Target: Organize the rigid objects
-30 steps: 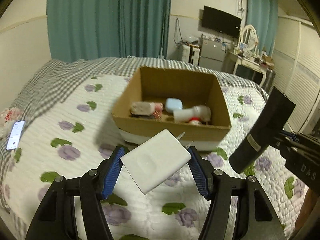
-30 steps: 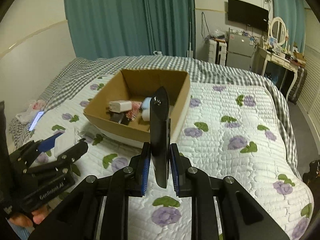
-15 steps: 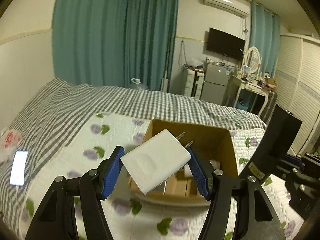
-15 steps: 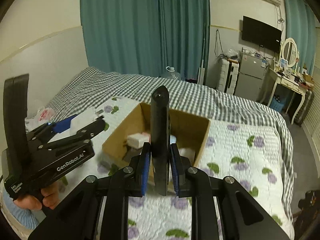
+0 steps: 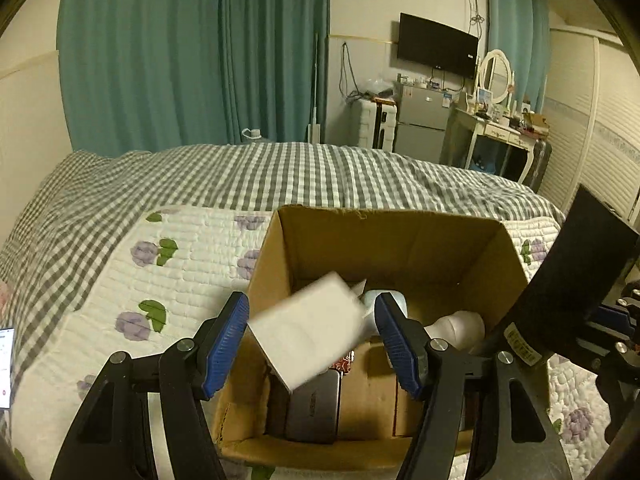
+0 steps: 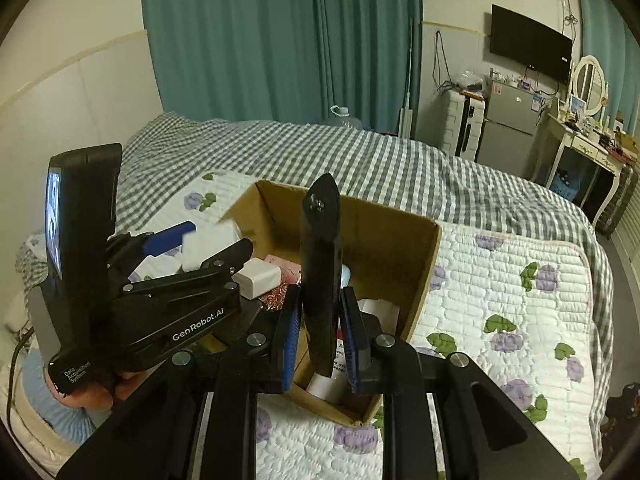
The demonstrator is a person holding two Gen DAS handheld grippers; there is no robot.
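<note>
An open cardboard box sits on the bed and holds several small items. My left gripper hovers over its near left part. Its blue pads stand apart from a blurred white charger, which hangs between them over the box. My right gripper is shut on a flat black device, held upright over the box. The black device also shows at the right of the left wrist view. The left gripper and the white charger show at the left of the right wrist view.
The bed has a white flowered quilt and a grey checked blanket. A phone lies at the quilt's left edge. In the box are a white plug, a grey case and a white bottle. Furniture stands beyond the bed.
Both grippers moved forward until they are over the box. The left gripper's pads have opened away from the white charger, which now looks blurred and lower between them.
</note>
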